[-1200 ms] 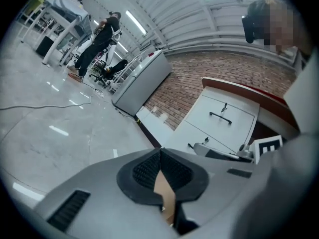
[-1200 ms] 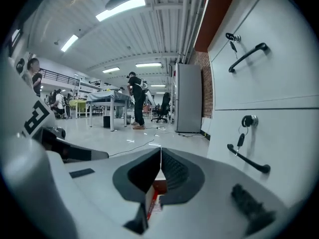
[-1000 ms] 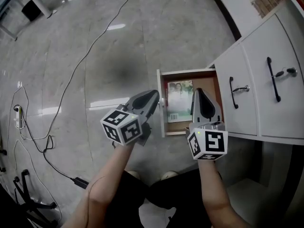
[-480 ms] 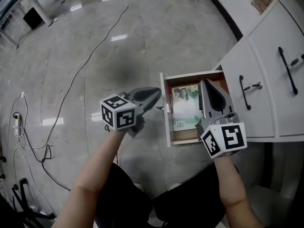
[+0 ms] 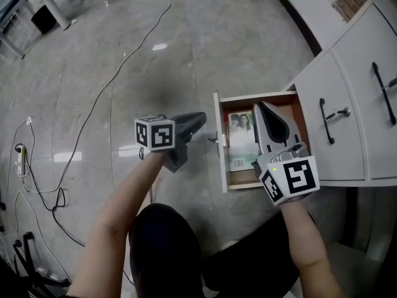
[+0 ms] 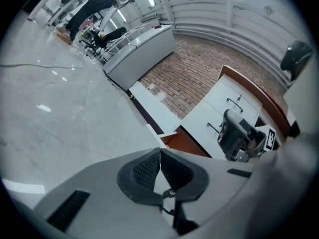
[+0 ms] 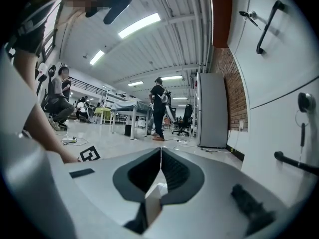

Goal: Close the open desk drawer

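Nearest, two bare forearms, one behind each marker cube. Left tongs [image 5: 200,118]: clenched tight, pads together on nothing, pointing at the white front of the drawer [image 5: 218,154]. Close to the small metal fitting [image 5: 213,139] on that front, perhaps a knob, and apparently not touching it. Right tongs [image 5: 260,107]: likewise clenched and empty, held over the open drawer, above a book [image 5: 240,140] lying flat inside. Drawer pulled well out of the white counter [image 5: 347,160], low down, beside doors with black handles [image 5: 327,121]. Beyond, glossy grey floor [image 5: 205,36], with a thin cable [image 5: 93,107] trailing across.
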Demonstrator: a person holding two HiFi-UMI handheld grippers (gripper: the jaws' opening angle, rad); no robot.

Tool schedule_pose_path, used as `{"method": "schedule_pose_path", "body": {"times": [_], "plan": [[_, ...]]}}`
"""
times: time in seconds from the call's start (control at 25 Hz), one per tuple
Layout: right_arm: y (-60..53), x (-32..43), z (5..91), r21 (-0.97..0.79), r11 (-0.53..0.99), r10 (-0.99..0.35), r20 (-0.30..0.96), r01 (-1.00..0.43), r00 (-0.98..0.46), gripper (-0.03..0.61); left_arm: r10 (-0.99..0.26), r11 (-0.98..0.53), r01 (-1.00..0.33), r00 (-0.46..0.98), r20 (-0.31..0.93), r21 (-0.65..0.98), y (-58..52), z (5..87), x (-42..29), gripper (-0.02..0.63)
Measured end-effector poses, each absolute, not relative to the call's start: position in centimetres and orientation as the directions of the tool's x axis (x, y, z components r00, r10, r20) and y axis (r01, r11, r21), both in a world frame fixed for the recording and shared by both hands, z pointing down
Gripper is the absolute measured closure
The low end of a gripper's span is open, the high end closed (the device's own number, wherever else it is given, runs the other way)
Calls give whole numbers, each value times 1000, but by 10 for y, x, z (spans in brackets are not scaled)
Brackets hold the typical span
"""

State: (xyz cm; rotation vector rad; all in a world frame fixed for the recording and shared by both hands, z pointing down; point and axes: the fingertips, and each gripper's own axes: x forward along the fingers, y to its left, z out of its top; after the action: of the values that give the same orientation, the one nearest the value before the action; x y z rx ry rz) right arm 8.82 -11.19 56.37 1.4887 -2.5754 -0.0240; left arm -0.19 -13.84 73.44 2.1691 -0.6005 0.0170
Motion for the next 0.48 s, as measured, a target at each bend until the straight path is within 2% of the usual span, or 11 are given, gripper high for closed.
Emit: {"method": "schedule_pose_path", "body": {"times": [0.24, 0.48], "plan": [[-110, 84, 563, 82, 530, -844, 142, -844, -516, 565, -350, -437, -314, 923, 162, 843, -112, 781, 10, 601], [-105, 82, 566, 116, 539, -839, 157, -834, -520, 565, -234, -410, -217, 964, 128, 886, -81, 808, 36, 601]]}}
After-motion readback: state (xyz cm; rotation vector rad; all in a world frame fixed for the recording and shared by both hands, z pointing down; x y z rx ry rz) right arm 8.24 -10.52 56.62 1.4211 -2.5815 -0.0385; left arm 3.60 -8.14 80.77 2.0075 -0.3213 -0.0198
